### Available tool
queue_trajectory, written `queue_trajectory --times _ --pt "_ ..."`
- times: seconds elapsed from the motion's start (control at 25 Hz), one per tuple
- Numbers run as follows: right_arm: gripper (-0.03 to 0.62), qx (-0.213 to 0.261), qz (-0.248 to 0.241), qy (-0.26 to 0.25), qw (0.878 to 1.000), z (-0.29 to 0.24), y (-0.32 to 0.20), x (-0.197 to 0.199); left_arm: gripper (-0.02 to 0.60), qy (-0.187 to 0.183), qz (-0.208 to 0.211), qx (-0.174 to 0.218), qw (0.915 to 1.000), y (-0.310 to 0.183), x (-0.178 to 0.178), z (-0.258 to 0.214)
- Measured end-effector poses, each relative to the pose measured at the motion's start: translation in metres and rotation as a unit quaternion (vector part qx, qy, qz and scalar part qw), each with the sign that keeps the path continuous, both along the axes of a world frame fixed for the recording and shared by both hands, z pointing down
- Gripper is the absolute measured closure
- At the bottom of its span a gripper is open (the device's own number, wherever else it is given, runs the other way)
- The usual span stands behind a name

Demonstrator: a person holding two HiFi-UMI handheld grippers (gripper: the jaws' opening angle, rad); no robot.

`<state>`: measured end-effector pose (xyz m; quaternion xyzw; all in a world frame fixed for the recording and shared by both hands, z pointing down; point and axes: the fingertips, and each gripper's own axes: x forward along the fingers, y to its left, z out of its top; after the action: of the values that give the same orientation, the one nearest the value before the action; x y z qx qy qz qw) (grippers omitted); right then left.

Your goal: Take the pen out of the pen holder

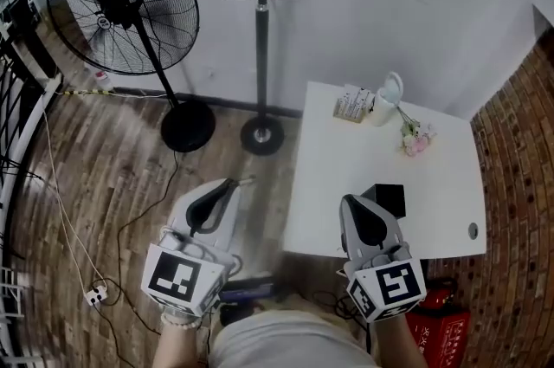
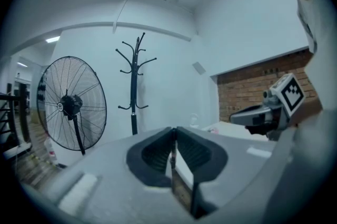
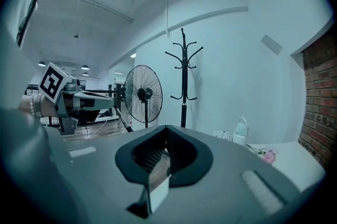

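A black box-shaped holder [image 1: 387,198] stands near the front edge of the white table [image 1: 433,184]; I cannot make out a pen in it. My right gripper [image 1: 347,201] hovers at that front edge, just left of the holder, with its jaws together and nothing between them. My left gripper [image 1: 231,183] hangs over the wooden floor left of the table, jaws likewise closed and empty. From the left gripper view, the jaw tips [image 2: 174,131] meet, and the right gripper [image 2: 271,107] shows off to the side. The right gripper view shows its own tips [image 3: 167,128] touching.
At the table's far edge stand a white jug [image 1: 387,100], a small box [image 1: 352,106] and pink flowers [image 1: 415,138]. A standing fan [image 1: 125,3] and a black coat rack [image 1: 261,29] are on the floor to the left. Cables [image 1: 78,245] lie on the floor. A brick wall [image 1: 524,184] is on the right.
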<state>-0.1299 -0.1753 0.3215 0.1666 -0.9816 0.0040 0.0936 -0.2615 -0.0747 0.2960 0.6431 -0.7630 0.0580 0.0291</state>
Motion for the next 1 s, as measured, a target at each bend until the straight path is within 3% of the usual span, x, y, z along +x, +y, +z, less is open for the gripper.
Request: queue_trajectory --times 0.56,1.0 --pt "0.591 0.001 -0.028 0.01 1.0 0.009 0.014 -0.02 0.557 0.009 -0.024 -0.008 0.9996 0.024 -0.012 0.014" --pt "0.591 0.003 -0.016 0.017 1.0 0.009 0.013 -0.015 0.557 0.016 0.0 -0.014 0.9998 0.018 -0.004 0.023"
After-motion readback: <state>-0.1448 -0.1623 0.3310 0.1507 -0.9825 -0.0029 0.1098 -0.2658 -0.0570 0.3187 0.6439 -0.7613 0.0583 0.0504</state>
